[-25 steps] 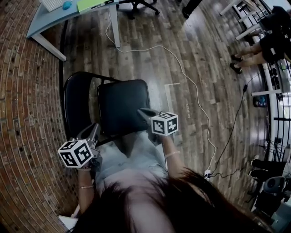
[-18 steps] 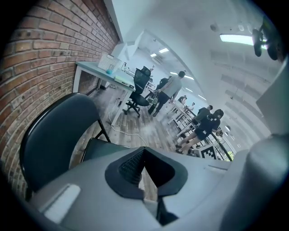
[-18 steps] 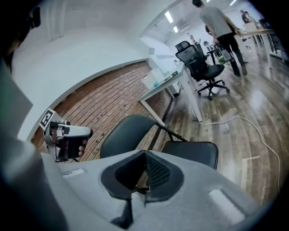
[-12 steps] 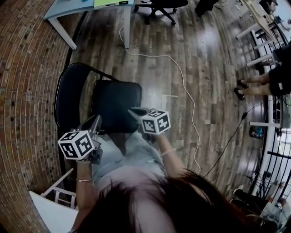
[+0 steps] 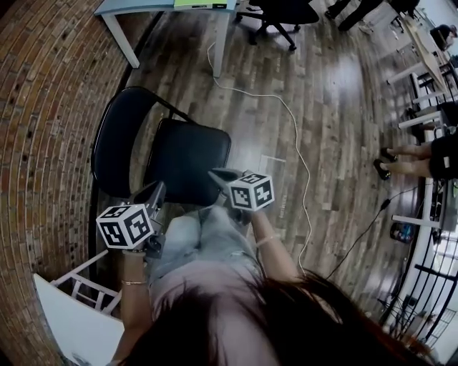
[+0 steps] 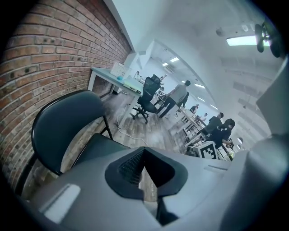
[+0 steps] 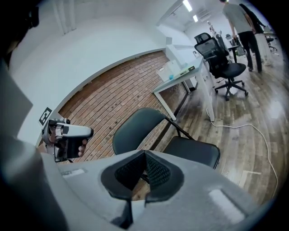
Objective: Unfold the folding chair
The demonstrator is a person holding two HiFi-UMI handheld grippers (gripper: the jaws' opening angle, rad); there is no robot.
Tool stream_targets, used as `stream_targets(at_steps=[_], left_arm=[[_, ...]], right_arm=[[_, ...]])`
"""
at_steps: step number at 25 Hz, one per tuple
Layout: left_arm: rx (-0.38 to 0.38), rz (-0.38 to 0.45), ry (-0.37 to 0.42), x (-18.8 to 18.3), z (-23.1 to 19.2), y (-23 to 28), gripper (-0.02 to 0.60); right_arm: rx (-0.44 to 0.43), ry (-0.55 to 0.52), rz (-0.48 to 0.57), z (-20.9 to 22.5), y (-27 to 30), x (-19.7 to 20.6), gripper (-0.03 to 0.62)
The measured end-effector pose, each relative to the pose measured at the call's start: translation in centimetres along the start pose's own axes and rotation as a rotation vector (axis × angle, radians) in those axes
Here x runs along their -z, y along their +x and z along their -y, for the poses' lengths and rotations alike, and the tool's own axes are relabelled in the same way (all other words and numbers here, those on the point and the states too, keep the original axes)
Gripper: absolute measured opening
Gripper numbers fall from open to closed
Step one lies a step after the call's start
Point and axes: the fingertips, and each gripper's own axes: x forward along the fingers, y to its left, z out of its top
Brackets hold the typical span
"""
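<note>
The black folding chair (image 5: 187, 159) stands opened out beside the brick wall, its seat flat and its rounded backrest (image 5: 118, 143) upright. My left gripper (image 5: 156, 191) hovers at the seat's near left corner, shut and empty, touching nothing. My right gripper (image 5: 215, 174) is also shut and empty, and hangs over the seat's near right edge. In the left gripper view the backrest (image 6: 63, 124) rises beyond the closed left gripper (image 6: 143, 155). The right gripper view shows the whole chair (image 7: 192, 151) past the closed right gripper (image 7: 145, 162), with the left gripper (image 7: 67, 137) off to the left.
The brick wall (image 5: 43, 107) runs along the left. A desk (image 5: 164, 6) and an office chair (image 5: 283, 13) stand at the back. A white cable (image 5: 286, 121) snakes across the wooden floor. A white frame (image 5: 79, 286) sits at lower left. People (image 5: 422, 154) are at far right.
Both grippers have risen slightly and rolled, staying shut. The head view has swung, so the chair sits a little more to the right. The chair itself has not moved.
</note>
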Motion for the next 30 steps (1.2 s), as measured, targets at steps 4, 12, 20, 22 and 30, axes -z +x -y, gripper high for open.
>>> stream_targets(at_steps=[4,12,20,22,30], left_arm=[[-0.028,0.029,0.000,0.2,-1.0,-1.5,0.000],[-0.032,0.015,0.038,1.9,-2.6,-4.6,0.000],[0.017,0.013,0.087,3.7,-2.6,-8.3,0.000],[0.030,0.016,0.083,4.1,-2.6,-9.1,0.000],[0.073,-0.002,0.091,6.1,-2.4,-12.1,0.000]], right_arm=[[0.004,0.000,-0.005,-1.3,0.1,1.0,0.000],[0.047,-0.013,0.033,-5.0,0.4,2.4,0.000],[0.095,0.023,0.100,-9.1,0.4,4.8,0.000],[0.104,0.019,0.102,-10.0,0.4,5.4,0.000],[0.151,-0.003,0.136,-13.3,-1.0,6.4,0.000]])
